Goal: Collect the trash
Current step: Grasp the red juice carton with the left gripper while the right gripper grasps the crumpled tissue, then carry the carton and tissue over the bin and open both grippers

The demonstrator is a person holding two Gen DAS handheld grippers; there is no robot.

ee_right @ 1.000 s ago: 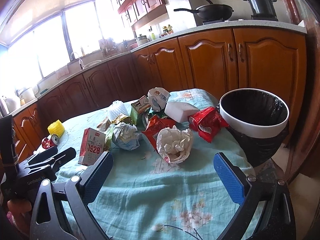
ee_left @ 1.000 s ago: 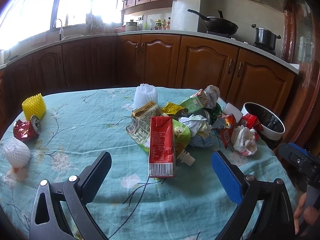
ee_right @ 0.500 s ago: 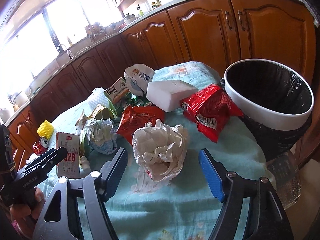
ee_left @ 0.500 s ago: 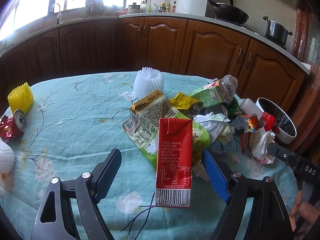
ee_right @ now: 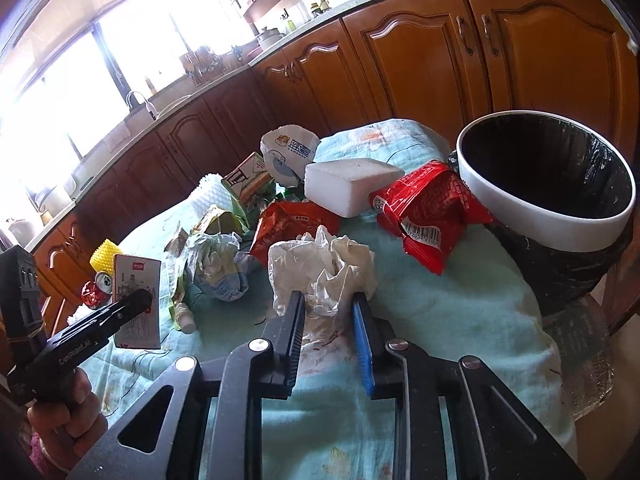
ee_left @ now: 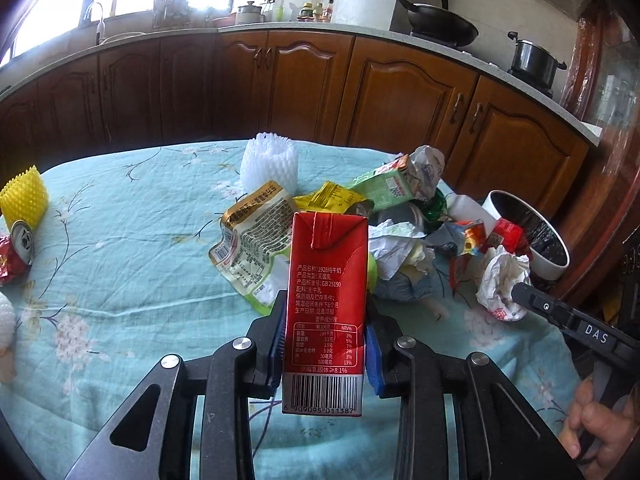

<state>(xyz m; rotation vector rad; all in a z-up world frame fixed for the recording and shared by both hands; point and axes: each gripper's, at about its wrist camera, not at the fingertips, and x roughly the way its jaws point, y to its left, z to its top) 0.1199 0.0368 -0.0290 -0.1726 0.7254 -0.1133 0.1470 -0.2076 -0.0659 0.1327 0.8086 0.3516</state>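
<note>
A red milk carton [ee_left: 326,280] stands upright on the teal tablecloth [ee_left: 120,272]. My left gripper [ee_left: 326,340] is closing on it, and its pads press the carton's two sides low down. In the right wrist view the same carton [ee_right: 136,276] shows at the left. A crumpled white paper wad [ee_right: 320,264] lies near the table's right end. My right gripper [ee_right: 326,316] is closing on the wad's near part, with the paper squeezed between the pads. The black-lined bin with a white rim [ee_right: 544,224] stands just off the table's right edge.
A heap of wrappers [ee_left: 256,248], a green carton [ee_left: 384,188] and crumpled tissue [ee_left: 400,248] fills the table's middle. A white foam block [ee_right: 352,184] and a red snack bag [ee_right: 428,208] lie near the bin. A yellow foam net [ee_left: 24,196] and a can [ee_left: 22,240] sit far left.
Both grippers came forward and down to the table. Their jaws went from wide open to narrow, the left onto the red carton and the right onto the paper wad.
</note>
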